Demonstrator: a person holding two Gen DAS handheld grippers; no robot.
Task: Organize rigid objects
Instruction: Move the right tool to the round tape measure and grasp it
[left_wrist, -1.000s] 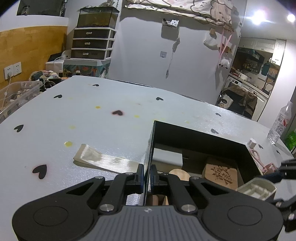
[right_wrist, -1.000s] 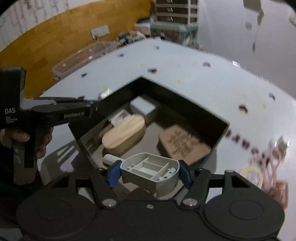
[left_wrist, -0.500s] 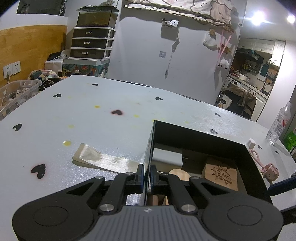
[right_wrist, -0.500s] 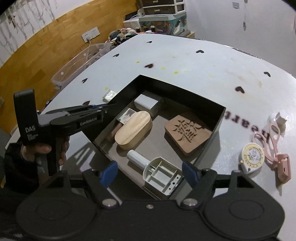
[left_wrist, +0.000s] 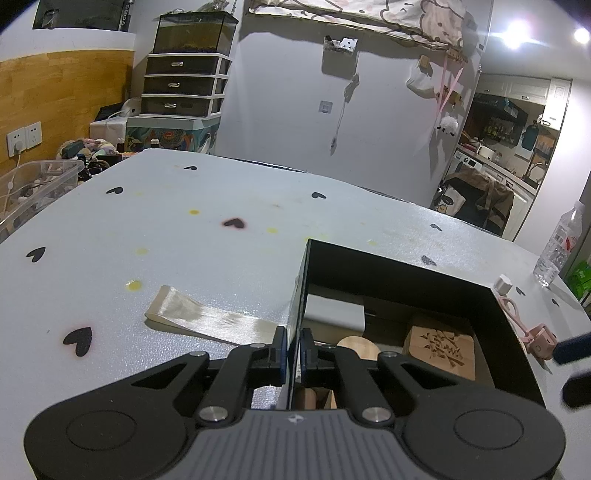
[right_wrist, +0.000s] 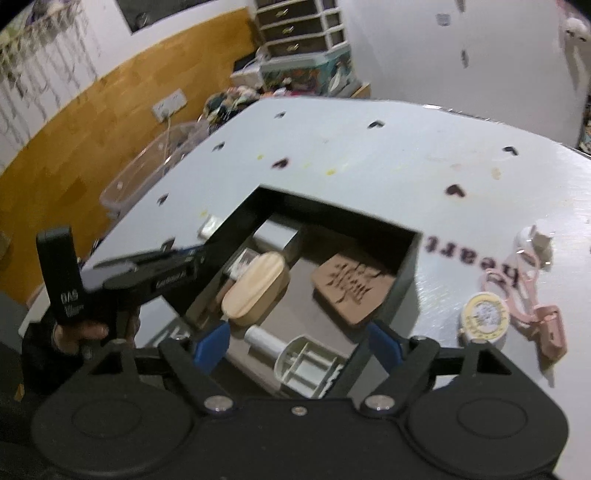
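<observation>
Since the grey plastic part (right_wrist: 308, 363) is already lying in the black box (right_wrist: 404, 258), the right gripper (right_wrist: 297, 341), jaws just spread and empty, is best lifted clear while the wall's kept pinched by the left gripper (left_wrist: 293, 345).

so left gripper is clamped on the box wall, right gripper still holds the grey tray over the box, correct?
Not quite. The right gripper holds nothing: its jaws have just been opening and stand wide, and the grey tray lies in the box, as the right wrist view shows. The left gripper is clamped on the box wall, as you say.
</observation>
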